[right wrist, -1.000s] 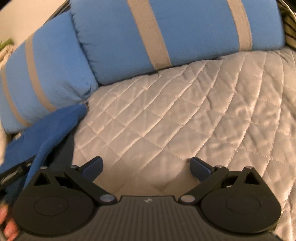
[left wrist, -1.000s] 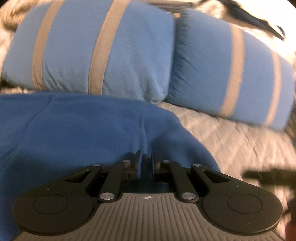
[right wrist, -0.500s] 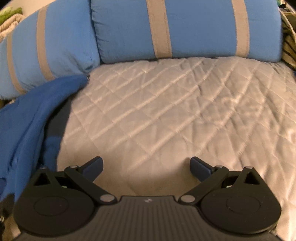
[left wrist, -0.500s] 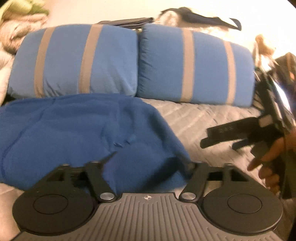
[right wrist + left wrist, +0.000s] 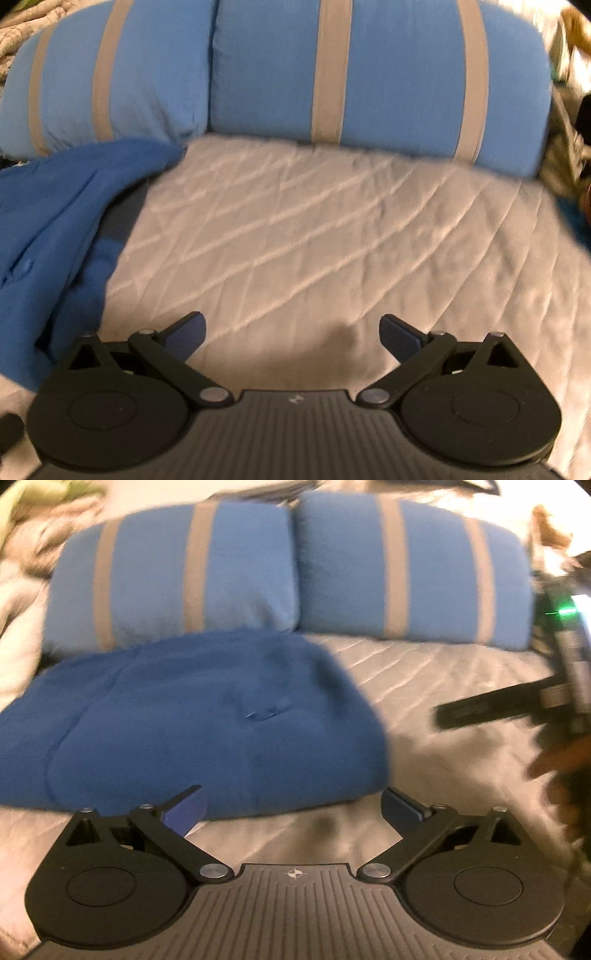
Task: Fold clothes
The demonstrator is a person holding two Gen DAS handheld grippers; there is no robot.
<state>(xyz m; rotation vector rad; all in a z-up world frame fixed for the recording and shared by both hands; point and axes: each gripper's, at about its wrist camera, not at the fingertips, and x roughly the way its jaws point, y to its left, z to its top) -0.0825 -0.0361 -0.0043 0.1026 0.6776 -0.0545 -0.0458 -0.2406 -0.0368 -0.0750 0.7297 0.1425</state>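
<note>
Between my left gripper's (image 5: 293,805) pads I see only the near hem of the blue garment (image 5: 192,731) and bare quilt; its jaws are opening, nearly at full spread, gripping nothing. I read the garment as lying flat on the bed (image 5: 443,686), its long axis running left to right, its far edge touching the left striped pillow (image 5: 173,572). My right gripper (image 5: 291,330) is spread wide and empty over the quilt, the garment bunched off to its left. Right of the garment the quilt lies open up to the second pillow (image 5: 410,568). My hand (image 5: 561,764) shows blurred at the left view's right edge.
</note>
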